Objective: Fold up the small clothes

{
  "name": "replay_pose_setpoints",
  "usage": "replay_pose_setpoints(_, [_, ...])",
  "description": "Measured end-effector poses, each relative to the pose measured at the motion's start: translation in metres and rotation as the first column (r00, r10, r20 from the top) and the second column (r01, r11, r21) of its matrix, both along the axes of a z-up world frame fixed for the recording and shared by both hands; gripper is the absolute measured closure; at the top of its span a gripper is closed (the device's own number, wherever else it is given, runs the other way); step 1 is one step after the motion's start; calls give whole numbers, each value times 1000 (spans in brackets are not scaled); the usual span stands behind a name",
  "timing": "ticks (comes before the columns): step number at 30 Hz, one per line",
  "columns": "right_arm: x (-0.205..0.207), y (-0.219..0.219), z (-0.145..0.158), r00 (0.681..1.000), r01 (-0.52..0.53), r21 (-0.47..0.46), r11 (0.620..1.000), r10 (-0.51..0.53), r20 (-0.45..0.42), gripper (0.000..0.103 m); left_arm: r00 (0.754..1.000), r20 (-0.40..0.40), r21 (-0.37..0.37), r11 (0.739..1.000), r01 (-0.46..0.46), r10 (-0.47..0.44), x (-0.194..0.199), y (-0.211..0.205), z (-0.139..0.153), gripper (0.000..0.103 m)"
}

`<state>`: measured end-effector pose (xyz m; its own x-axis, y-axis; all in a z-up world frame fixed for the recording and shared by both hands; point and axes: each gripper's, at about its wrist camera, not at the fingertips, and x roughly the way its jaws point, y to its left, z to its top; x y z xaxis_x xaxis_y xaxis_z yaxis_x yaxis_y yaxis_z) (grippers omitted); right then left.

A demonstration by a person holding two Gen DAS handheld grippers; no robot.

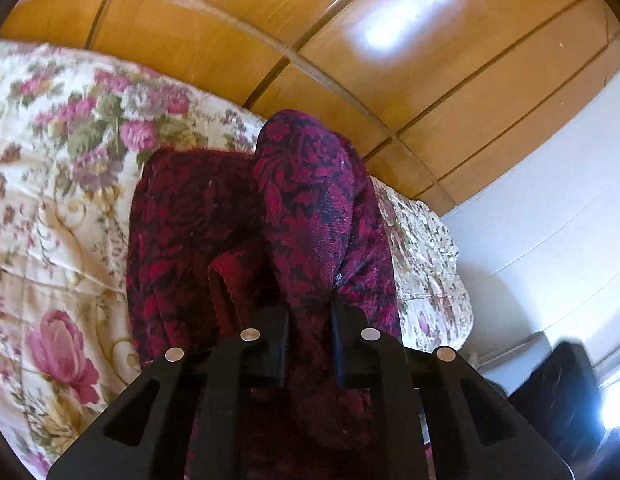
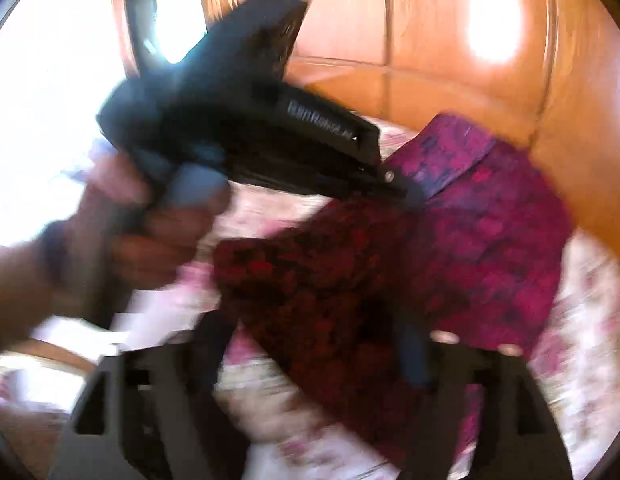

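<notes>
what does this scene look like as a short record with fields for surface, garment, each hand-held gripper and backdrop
surface: floral quilt on a bed
garment: dark red and magenta patterned cloth, partly lifted off the quilt
left hand-held gripper: shut on a fold of the cloth, raised end bunched above its fingers
right hand-held gripper: open, cloth lying between its spread fingers, not gripped; view blurred
person's hand: wrapped around the left gripper's handle
backdrop: wooden panelling
</notes>
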<state>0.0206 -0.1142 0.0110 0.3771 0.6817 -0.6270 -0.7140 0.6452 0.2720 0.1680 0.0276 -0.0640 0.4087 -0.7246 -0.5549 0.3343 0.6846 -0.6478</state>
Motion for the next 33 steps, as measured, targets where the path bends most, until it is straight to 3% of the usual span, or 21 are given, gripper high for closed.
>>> replay_pose_setpoints(4, [8,-69,15,994,79,174,982,-63,-95,18,999,44,33,999,-16,15,-11,10,9,88])
replay_pose_setpoints(7, [22,-105,10,970,234,155,960,-220,-103,19,998,50,50,998,-45,43,-20,21,5,88])
replay_pose_setpoints(8, [29,-110,4,960,269,132,954,-255,-116,25,997,45,49,997,-58,55,-23,25,2,88])
replay_pose_setpoints(9, [35,-110,-1,954,287,116,951,-273,-127,32,997,42,51,996,-69,67,-25,28,0,88])
replay_pose_setpoints(13, [50,-79,-24,951,284,35,958,-277,-135,44,991,30,59,989,-134,133,-36,47,-13,88])
replay_pose_setpoints(19, [71,-30,-43,960,280,-51,959,-281,-15,39,966,-42,71,965,-252,255,-41,78,-43,86])
replay_pose_setpoints(23, [79,-38,-50,957,280,-74,957,-284,-58,36,966,10,148,955,-258,259,-40,63,-34,83])
replay_pose_setpoints(27, [79,-61,-37,946,288,-26,957,-289,-146,35,970,89,232,943,-240,225,-37,42,-22,83])
replay_pose_setpoints(33, [111,-50,0,955,288,27,957,-285,-80,42,967,118,246,936,-251,228,-39,43,-19,83])
